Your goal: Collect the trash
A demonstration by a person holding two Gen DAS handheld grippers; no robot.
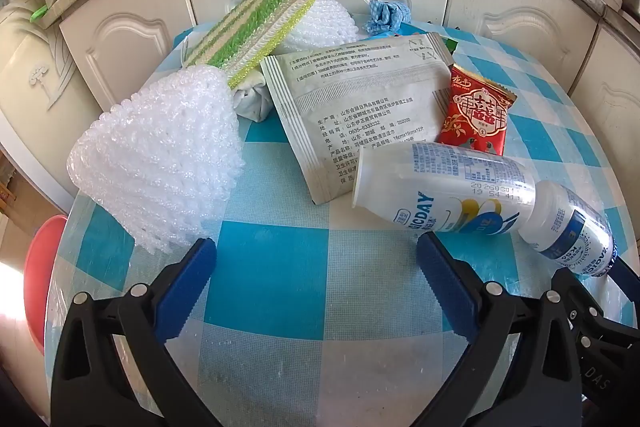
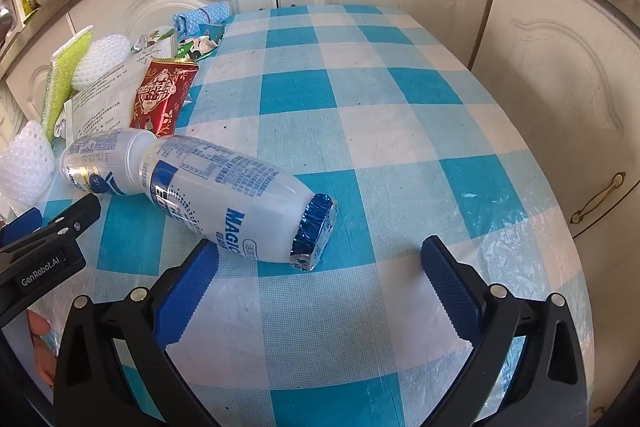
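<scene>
Two claws hang over a table (image 2: 400,115) with a blue and white checked cloth. The left gripper (image 1: 316,267) is wide open and holds nothing; only bare cloth lies between its blue pads. The right gripper (image 2: 320,267) is wide open too and grips nothing, though the foil end of a bottle pokes in between its tips. There are two white plastic bottles, both lying on their sides near the front edge. The closer bottle (image 2: 236,199) has blue letters and a crinkly blue foil cap (image 2: 314,233). The other bottle (image 1: 444,193) touches it, bottom to bottom. Just past them lie one red snack wrapper (image 1: 476,115) and one big grey packet (image 1: 356,107) with small print. Two white foam nets sit by the left edge, one near (image 1: 160,167) and one far (image 1: 324,23). One green striped sponge (image 1: 260,27) leans between them. At the far edge is one crumpled blue cloth (image 1: 386,15).
</scene>
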